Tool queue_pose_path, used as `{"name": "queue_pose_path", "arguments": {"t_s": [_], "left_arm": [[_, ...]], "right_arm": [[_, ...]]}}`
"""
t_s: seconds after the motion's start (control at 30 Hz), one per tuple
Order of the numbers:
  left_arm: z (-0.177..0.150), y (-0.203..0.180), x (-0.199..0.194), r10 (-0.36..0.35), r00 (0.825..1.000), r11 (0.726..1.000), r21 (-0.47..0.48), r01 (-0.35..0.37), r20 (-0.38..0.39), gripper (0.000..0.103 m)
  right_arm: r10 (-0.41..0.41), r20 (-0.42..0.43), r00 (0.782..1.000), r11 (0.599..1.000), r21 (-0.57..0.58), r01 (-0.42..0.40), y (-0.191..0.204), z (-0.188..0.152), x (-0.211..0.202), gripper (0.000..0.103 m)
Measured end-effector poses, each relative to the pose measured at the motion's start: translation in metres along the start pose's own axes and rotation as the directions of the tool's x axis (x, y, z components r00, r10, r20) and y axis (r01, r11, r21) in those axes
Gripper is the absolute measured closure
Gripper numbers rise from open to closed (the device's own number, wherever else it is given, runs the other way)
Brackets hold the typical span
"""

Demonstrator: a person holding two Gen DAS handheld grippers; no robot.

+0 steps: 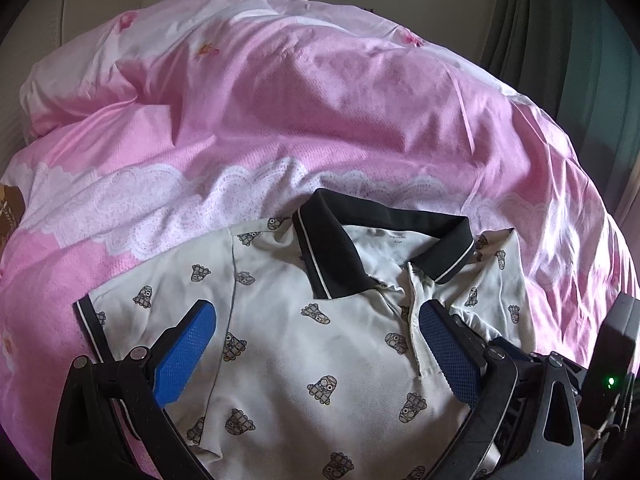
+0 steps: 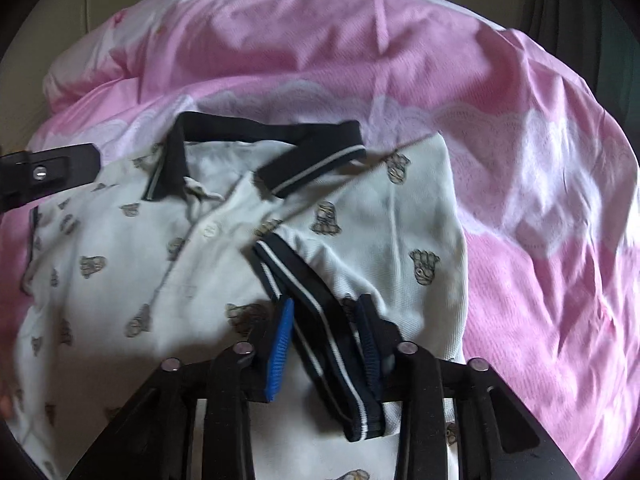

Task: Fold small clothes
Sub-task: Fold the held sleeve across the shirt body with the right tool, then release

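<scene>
The polo shirt [image 1: 320, 344] lay face up on the pink bed cover [image 1: 320, 120]. My left tool [image 1: 316, 344] hung wide open, empty; my right tool [image 2: 326, 340] stood nearly closed around the sleeve cuff [image 2: 320, 328]. I judged that thin hem could slip free, undoing the fold.

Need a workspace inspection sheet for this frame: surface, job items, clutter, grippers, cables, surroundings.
Surface: pink duvet, rumpled, with white lace-print bands.
Job's things: white polo shirt with dark collar, front up; the right-side sleeve is folded in over the body, with its striped cuff between the right fingers.
Clutter: brown item at the left edge, cannot identify.
Grippers: left gripper open above the shirt's chest, holding nothing; right gripper narrowly apart around the cuff, grip uncertain.
Cables: nothing seen.
Surroundings: dark green curtain, pale wall behind.
</scene>
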State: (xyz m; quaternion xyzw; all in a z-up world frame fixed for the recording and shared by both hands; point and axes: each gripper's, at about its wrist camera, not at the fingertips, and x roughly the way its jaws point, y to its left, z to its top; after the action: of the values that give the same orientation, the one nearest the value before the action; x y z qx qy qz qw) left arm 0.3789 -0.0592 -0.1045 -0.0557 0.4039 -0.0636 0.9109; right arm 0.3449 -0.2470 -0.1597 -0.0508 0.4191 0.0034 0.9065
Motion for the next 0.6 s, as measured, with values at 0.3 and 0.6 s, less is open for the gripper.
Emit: {"name": "queue_pose_path", "arguments": {"t_s": [0.3,0.6], "left_arm": [[0.0,0.006,-0.003,0.002,1.0,1.0,-0.015,-0.001,0.002,0.0],[0.003,0.013,-0.012,0.011,1.0,1.0,-0.009,-0.01,0.008,0.0]], "right_arm": [[0.061,0.023,0.998,0.998,0.004,-0.061,0.009,0.002,-0.01,0.098],[0.053,0.057,0.997,0.997,0.05,-0.056,0.008,0.003,-0.02,0.065]]}}
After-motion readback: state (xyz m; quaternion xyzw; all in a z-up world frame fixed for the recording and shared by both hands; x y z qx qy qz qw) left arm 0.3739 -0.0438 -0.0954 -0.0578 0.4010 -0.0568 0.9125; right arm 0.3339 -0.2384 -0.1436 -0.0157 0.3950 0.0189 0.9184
